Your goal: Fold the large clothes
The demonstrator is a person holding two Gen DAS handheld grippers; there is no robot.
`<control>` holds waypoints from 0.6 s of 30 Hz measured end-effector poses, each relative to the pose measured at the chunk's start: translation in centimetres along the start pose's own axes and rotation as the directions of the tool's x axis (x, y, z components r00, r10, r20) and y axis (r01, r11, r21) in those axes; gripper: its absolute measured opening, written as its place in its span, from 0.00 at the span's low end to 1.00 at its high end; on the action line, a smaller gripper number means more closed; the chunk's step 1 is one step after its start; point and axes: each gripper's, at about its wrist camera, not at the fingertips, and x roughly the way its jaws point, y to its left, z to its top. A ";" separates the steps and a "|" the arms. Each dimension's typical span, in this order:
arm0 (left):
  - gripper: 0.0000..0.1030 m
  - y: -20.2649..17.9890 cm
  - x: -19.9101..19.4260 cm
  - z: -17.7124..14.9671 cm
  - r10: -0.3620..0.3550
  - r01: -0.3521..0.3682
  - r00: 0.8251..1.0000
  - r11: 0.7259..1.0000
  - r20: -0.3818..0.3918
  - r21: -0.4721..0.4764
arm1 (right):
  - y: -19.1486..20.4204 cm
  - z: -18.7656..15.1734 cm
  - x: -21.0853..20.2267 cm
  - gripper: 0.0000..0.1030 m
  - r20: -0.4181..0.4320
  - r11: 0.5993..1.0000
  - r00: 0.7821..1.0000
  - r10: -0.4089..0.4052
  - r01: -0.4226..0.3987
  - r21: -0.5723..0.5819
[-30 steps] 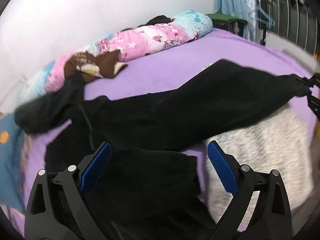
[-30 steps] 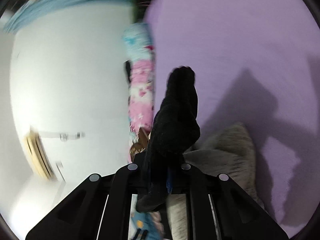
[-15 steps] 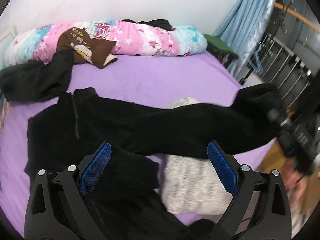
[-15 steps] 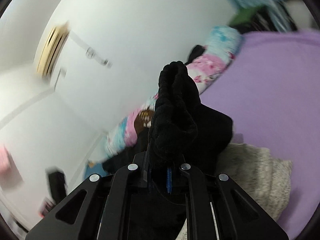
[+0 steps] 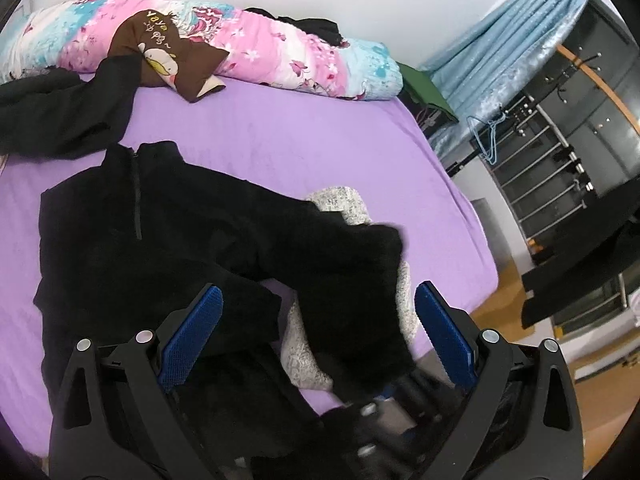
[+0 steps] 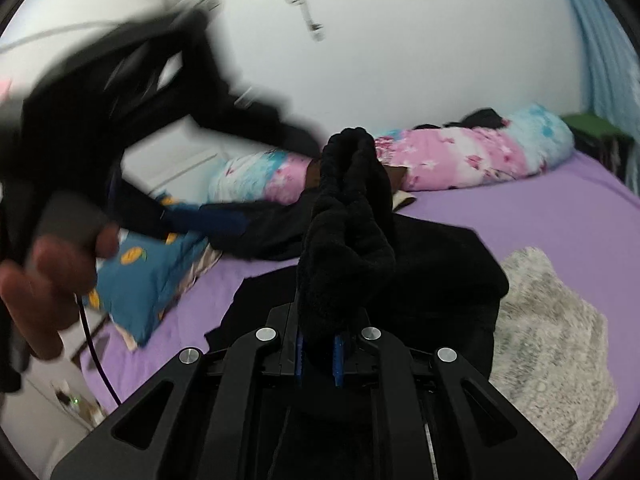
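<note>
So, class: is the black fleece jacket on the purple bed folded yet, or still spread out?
Part folded: the black fleece jacket lies mostly spread, one sleeve clamped in the right gripper and drawn across it.

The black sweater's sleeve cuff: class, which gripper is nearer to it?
Right. The right gripper is shut on the sleeve cuff; the left gripper hangs open above the black sweater, touching nothing.

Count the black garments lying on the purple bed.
2, maybe more hidden. The black zip-neck fleece lies spread mid-bed, its sleeve pinched in the right gripper; another black garment lies crumpled beside the floral duvet roll.
</note>
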 end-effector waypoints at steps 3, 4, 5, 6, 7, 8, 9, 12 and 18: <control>0.88 1.4 -0.8 0.5 -0.021 0.019 0.999 0.999 -0.032 -0.051 | 1.6 0.2 0.1 0.10 0.000 0.996 0.999 -0.040 0.040 -0.078; 0.85 1.8 -1.0 0.5 -0.019 0.017 0.999 0.998 -0.043 -0.052 | 2.3 0.4 0.0 0.10 0.002 0.994 0.999 -0.048 0.048 -0.093; 0.85 2.3 -1.2 0.5 -0.004 0.001 0.999 0.998 -0.050 -0.058 | 3.3 0.5 -0.3 0.10 0.010 0.990 0.998 -0.067 0.068 -0.122; 0.85 2.6 -1.3 0.5 0.006 -0.010 0.998 0.998 -0.056 -0.064 | 4.0 0.6 -0.3 0.10 0.014 0.987 0.997 -0.077 0.078 -0.141; 0.85 3.3 -1.3 0.5 0.006 -0.012 0.998 0.996 -0.070 -0.089 | 4.8 0.6 0.0 0.10 0.009 0.984 0.996 -0.084 0.084 -0.156; 0.85 3.8 -1.4 0.6 -0.002 -0.007 0.997 0.994 -0.076 -0.113 | 5.3 0.6 0.2 0.10 0.006 0.980 0.995 -0.099 0.099 -0.170; 0.85 4.3 -1.5 0.8 -0.001 -0.010 0.996 0.992 -0.084 -0.126 | 5.8 0.6 0.7 0.10 0.004 0.977 0.994 -0.108 0.107 -0.187; 0.85 5.5 -1.6 1.1 -0.004 -0.013 0.995 0.986 -0.103 -0.165 | 6.5 0.7 2.1 0.10 0.007 0.964 0.992 -0.129 0.127 -0.235; 0.85 6.8 -1.6 1.2 -0.032 0.004 0.990 0.980 -0.138 -0.201 | 8.1 0.9 3.8 0.10 0.005 0.946 0.991 -0.133 0.128 -0.297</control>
